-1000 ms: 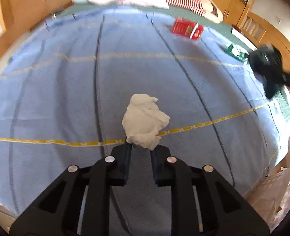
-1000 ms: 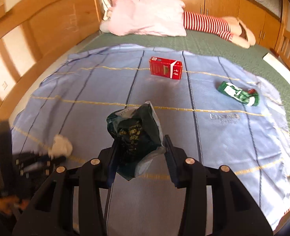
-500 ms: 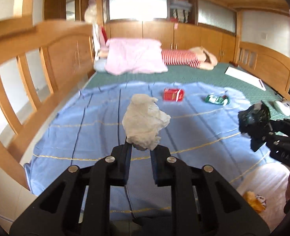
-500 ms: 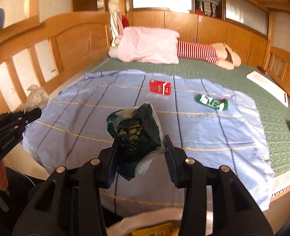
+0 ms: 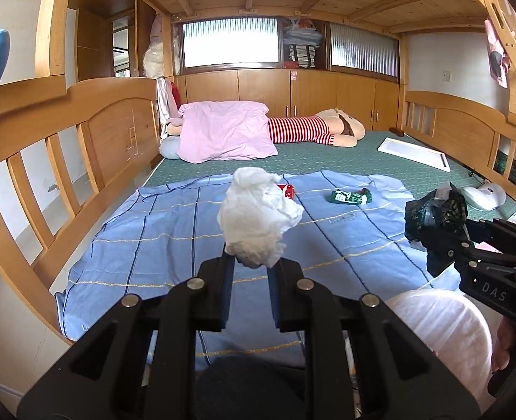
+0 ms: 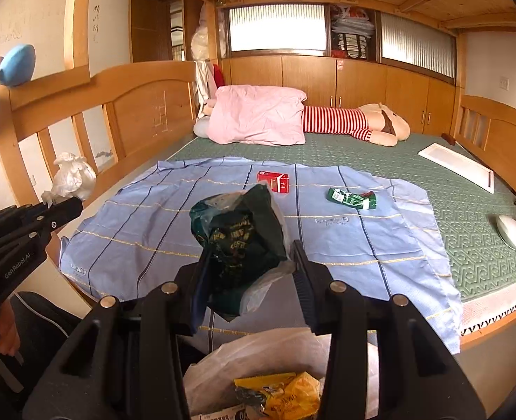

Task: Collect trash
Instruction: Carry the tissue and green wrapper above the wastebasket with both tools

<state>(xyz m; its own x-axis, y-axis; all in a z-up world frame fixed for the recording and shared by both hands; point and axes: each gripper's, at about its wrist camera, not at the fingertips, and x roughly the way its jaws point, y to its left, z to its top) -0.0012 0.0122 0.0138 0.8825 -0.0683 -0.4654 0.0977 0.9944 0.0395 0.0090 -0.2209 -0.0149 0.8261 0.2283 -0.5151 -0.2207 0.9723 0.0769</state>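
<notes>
My left gripper [image 5: 250, 269] pinches a crumpled white tissue [image 5: 258, 224] in its closed fingers, up off the bed; I'd swing it right over the white trash bag [image 6: 258, 360] before releasing. My right gripper [image 6: 249, 273] clamps a dark green wrapper [image 6: 238, 241] just above that bag's mouth; I'd lower, then open.

Bed [image 6: 468, 210] carries a sheet [image 6: 152, 224] over its near half. On the sheet: carton [image 6: 273, 181] at 12 o'clock, far edge; wrapper [image 6: 351, 198] just right of it, at 1. Pillow [image 6: 258, 119] behind the sheet at 12, plush toy [image 6: 356, 122] touching its right side. Flat board [image 6: 455, 167] at 2 by the right rail. Left tongs [image 6: 53, 206] with tissue wad [image 6: 72, 176] at 9, over the left rail. Right tongs [image 6: 249, 273] hold a crumpled bag [image 6: 238, 241] above the trash bag [image 6: 258, 357] at 6, off the bed's near edge.
</notes>
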